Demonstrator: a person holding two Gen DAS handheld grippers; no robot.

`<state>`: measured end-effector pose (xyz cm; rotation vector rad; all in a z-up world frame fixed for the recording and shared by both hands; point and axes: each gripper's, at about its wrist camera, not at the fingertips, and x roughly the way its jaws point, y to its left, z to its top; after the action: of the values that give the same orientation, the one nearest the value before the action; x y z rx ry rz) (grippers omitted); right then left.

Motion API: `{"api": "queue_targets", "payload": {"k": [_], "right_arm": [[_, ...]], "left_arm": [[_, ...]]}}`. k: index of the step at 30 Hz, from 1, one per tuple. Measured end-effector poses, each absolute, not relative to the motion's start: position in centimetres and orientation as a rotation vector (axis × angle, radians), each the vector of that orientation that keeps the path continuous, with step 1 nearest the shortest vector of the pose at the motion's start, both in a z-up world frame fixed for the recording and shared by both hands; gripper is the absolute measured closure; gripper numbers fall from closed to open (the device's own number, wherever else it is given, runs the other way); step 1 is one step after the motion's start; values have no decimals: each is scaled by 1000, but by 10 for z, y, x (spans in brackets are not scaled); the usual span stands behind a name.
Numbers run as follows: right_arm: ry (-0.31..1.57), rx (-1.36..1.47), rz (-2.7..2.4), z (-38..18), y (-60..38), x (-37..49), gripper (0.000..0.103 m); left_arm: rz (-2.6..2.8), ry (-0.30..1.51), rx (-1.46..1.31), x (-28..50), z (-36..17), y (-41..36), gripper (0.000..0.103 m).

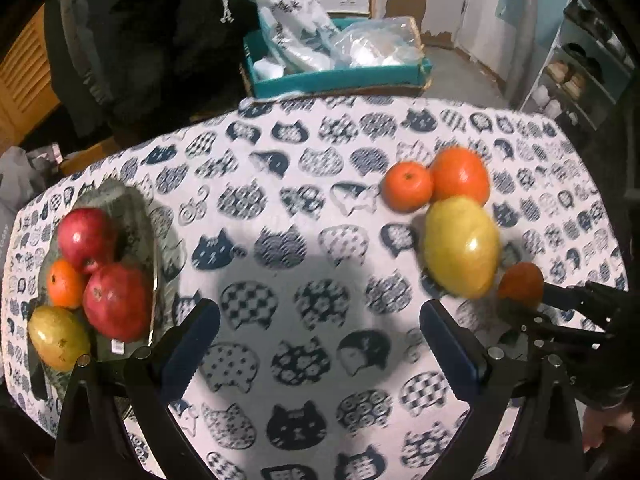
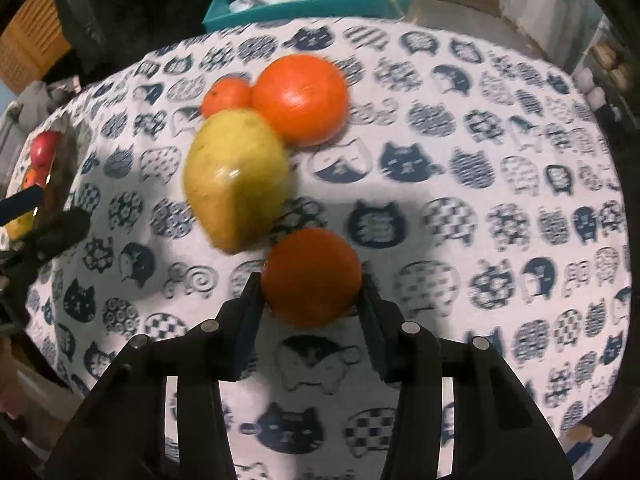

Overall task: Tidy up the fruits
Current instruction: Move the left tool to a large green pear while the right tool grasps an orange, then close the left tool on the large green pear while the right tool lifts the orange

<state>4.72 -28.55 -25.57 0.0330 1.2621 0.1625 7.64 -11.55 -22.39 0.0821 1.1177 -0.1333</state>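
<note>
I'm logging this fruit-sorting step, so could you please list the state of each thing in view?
Right gripper: shut on held orange.
Left gripper: open, holding nothing.
Tray: holds two pomegranates, a small orange, a mango.
Yellow mango: on tablecloth, ungripped.
Large orange: on tablecloth, behind the mango.
Small orange: on tablecloth, beside large orange.

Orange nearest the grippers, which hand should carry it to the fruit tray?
Right. The right gripper already has its jaws closed around that orange; the left gripper is open and empty.
</note>
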Motion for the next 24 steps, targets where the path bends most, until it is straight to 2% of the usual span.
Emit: {"api": "queue_targets", "payload": {"k": [11, 24], "right_arm": [[1183, 11, 61, -234, -329, 60, 58], [1177, 36, 15, -238, -351, 73, 58]], "left_arm": [[-202, 1130, 17, 99, -217, -150, 2], [-236, 1187, 23, 117, -242, -189, 2]]}}
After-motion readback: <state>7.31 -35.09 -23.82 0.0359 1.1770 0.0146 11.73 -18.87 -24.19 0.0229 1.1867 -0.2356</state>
